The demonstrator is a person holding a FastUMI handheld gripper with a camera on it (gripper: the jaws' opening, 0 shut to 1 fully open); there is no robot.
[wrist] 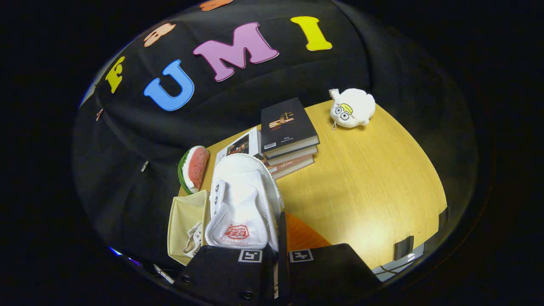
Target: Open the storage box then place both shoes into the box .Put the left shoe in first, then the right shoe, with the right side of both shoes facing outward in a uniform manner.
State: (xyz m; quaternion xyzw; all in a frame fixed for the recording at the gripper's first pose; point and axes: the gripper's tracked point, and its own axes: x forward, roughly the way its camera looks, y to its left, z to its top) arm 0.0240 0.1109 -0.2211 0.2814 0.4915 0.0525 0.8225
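Observation:
My gripper (277, 251) is shut on a white canvas shoe (242, 199), both fingers pinching its right side wall near the heel. The shoe hangs toe-forward with its tongue and a red logo facing up, just ahead of the fingers. Below and left of it stands the open beige storage box (182, 216). Inside the box lies another white shoe (194, 241), of which I see laces and part of the upper. The held shoe overlaps the box's right edge.
An orange flap or mat (301, 236) lies right of the box on the wooden table (374, 191). Beyond the shoe sit a stack of books (289, 131) and a magazine (240, 146). A watermelon-slice toy (194, 168) is behind the box and a white plush (352, 108) at the far edge.

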